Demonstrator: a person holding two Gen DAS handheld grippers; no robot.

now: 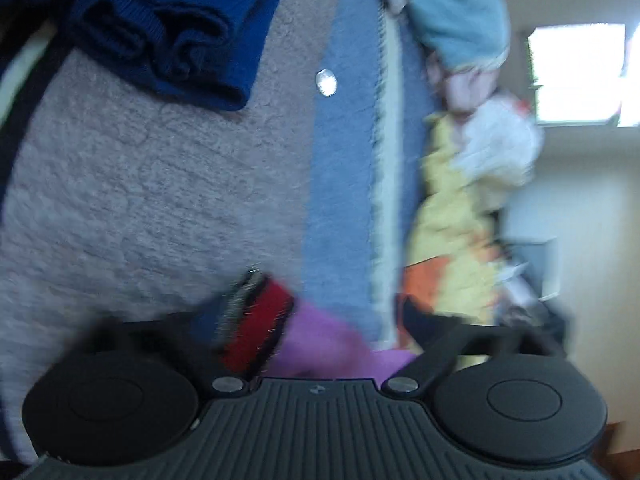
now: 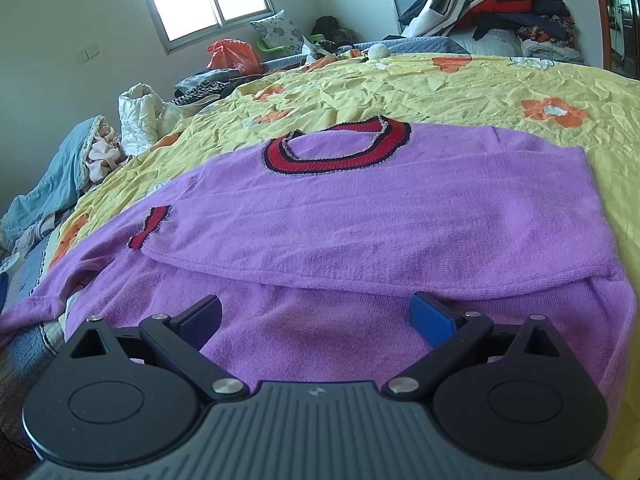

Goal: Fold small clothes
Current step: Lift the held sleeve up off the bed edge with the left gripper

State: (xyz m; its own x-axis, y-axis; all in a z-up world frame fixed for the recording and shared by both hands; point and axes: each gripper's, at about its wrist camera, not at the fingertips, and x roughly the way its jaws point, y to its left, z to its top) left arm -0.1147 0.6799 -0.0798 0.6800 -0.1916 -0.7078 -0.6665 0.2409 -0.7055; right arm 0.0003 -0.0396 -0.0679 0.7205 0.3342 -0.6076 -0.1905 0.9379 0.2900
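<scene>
— Blue-padded fingers of the right gripper (image 2: pixel 316 316) sit nearest, spread wide over the hem end of the purple sweater (image 2: pixel 360 216), holding nothing.

— And the sweater?

— Flat on the yellow flowered bedspread (image 2: pixel 460 84), red collar (image 2: pixel 332 148) at the far end. One sleeve is folded across the chest, its red cuff (image 2: pixel 150 228) lying on the body.

— The left gripper (image 1: pixel 316 344)?

— Its view is tilted and badly smeared. A red cuff (image 1: pixel 260 320) and purple knit crowd the fingers, so it may have a sleeve, but I cannot tell whether the jaws are closed.

— What could go wrong?

— I'd judge the folded sleeve could slide off if the hem is lifted unevenly. And a hasty left pull could drag the whole sweater crooked, toward the bed's edge.
</scene>
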